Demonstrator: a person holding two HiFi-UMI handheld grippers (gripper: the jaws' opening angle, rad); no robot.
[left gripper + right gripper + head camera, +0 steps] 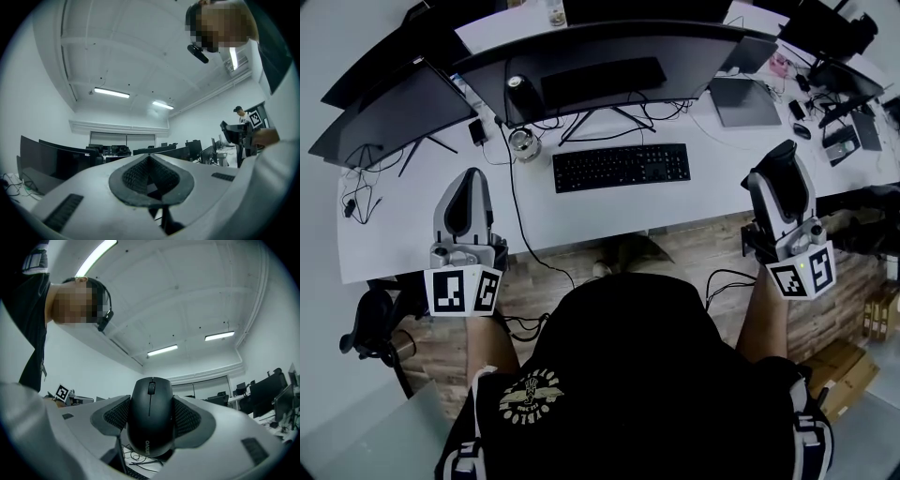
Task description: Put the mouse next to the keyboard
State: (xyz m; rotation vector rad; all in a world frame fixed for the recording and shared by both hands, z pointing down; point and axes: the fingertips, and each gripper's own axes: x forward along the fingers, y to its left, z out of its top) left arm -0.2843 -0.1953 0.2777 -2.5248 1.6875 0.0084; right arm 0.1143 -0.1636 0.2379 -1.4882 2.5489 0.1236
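Right hand-held gripper [780, 183] is grasping the black mouse [151, 420], with a pad pressed on each side, and the mouse is held up by the near right edge of the white surface [581, 217]. Left hand-held gripper [467, 192] is clenched on nothing, pads together, by the near left edge. Keyboard [622, 167] lies mid-surface between the two, well apart from the mouse.

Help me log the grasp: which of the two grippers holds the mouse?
The right gripper: its fingers clamp the black mouse by its sides. The left gripper has its fingers shut on nothing.
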